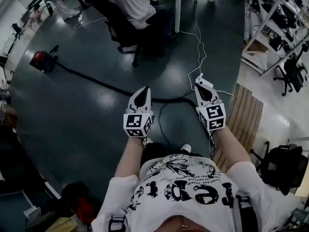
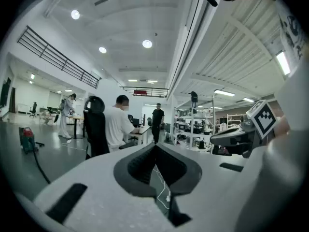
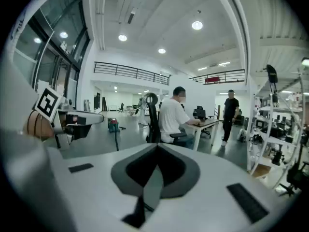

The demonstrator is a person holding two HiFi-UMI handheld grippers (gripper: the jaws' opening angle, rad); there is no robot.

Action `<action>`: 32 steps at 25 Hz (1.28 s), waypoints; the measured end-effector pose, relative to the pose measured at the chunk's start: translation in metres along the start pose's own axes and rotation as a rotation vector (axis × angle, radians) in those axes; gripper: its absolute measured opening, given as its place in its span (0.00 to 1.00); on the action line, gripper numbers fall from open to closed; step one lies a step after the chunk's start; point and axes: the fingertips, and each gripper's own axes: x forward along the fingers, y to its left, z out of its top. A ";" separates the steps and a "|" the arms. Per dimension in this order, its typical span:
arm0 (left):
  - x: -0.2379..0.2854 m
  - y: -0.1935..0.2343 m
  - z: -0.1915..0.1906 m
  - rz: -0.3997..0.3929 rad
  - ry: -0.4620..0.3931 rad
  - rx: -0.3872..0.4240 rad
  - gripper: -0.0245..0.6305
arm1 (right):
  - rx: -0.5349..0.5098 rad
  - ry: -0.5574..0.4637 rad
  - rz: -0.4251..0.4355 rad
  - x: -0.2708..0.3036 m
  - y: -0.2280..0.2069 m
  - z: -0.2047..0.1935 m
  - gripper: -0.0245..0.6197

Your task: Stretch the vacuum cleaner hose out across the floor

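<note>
The red vacuum cleaner [image 1: 42, 60] stands on the dark floor at the far left. Its black hose [image 1: 99, 84] lies in a long line across the floor and ends below my right gripper. Both grippers are held up in the air in front of the person's body, well above the hose. My left gripper [image 1: 144, 89] is shut with nothing in it, and so is my right gripper [image 1: 199, 81]. In the left gripper view the vacuum cleaner [image 2: 27, 139] and hose [image 2: 41, 169] show at left. In the right gripper view the vacuum cleaner [image 3: 113, 124] sits far off.
A person in white sits on a black office chair [image 1: 123, 30] at a desk ahead. A white cable [image 1: 199, 47] trails over the floor. A wooden pallet [image 1: 245, 114] lies at right, with shelving [image 1: 277, 18] and another chair [image 1: 294, 71] behind it. A thin black cable [image 1: 161, 124] lies near the feet.
</note>
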 end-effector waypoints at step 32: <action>-0.358 0.416 0.064 0.956 -0.115 -0.037 0.04 | -0.231 -0.200 0.923 0.264 0.539 0.180 0.05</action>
